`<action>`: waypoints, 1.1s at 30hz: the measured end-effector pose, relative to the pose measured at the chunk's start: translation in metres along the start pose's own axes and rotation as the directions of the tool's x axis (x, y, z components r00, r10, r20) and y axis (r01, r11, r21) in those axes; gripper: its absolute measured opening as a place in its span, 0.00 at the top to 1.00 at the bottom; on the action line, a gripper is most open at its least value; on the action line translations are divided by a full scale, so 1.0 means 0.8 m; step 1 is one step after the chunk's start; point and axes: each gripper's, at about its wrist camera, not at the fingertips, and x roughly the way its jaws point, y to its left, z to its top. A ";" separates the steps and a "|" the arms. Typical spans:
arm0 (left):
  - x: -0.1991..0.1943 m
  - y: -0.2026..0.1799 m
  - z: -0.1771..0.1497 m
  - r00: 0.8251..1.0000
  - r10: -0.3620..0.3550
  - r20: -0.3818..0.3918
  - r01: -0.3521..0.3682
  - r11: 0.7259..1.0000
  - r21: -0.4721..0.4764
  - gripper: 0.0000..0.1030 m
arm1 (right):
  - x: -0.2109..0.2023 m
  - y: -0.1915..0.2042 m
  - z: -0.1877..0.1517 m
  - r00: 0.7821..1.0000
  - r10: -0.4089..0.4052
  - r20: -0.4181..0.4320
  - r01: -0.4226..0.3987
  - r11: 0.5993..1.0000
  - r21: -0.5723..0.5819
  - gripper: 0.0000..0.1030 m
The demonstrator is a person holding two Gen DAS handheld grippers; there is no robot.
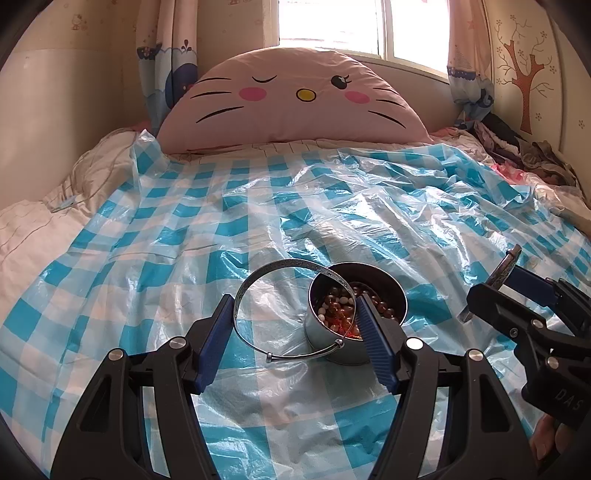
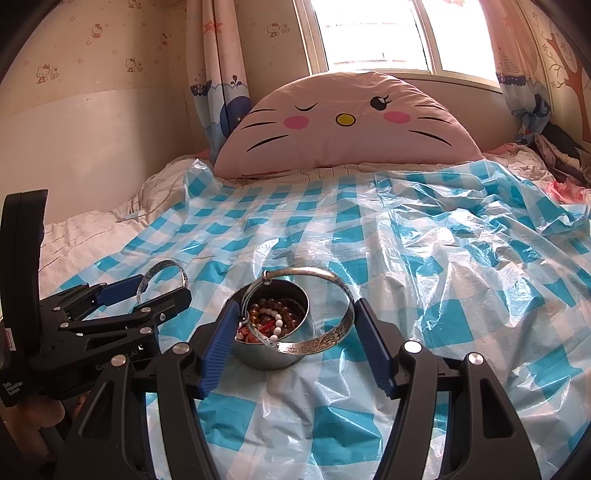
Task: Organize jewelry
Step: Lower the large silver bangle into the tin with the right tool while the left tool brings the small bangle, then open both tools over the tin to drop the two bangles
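A plastic sheet lies spread over the bed, and a large cushion stands at the far end below the window. On the near part of the sheet sits a small tin with beads in it. The left gripper holds one bangle left of the tin; the right gripper holds another bangle over the tin. Clothes lie piled at the far right.

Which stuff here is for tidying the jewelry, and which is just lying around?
For the job:
- thin silver bangle, held across the left gripper
- wide engraved silver bangle, held across the right gripper
- round metal tin of beaded bracelets

Just lying about:
- pink cat-face pillow
- blue checked plastic sheet
- heap of clothes
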 end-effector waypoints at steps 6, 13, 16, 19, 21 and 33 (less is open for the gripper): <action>0.001 -0.001 0.001 1.000 -0.004 0.000 0.004 1.000 -0.005 0.39 | 0.004 -0.003 0.001 1.000 -0.002 -0.009 0.002 1.000 0.000 0.39; 0.028 -0.020 0.014 0.999 -0.046 -0.023 0.046 0.999 0.014 0.39 | 0.006 -0.013 0.005 1.000 -0.014 0.011 0.013 1.000 0.014 0.39; 0.049 -0.029 0.020 0.996 -0.072 -0.059 0.073 0.997 0.019 0.39 | 0.008 -0.019 0.007 1.000 -0.021 0.015 0.020 1.000 0.023 0.39; 0.073 -0.036 0.026 0.989 -0.105 -0.106 0.107 0.994 0.015 0.38 | 0.012 -0.025 0.010 0.999 -0.028 0.018 0.027 0.999 0.027 0.39; 0.096 -0.043 0.027 0.974 -0.147 -0.174 0.151 0.988 0.011 0.38 | 0.016 -0.029 0.011 0.999 -0.033 0.014 0.033 0.999 0.028 0.39; 0.058 0.038 0.029 0.983 -0.150 -0.108 0.126 0.972 -0.200 0.26 | 0.046 -0.020 0.015 0.997 -0.045 -0.055 0.044 0.999 -0.027 0.39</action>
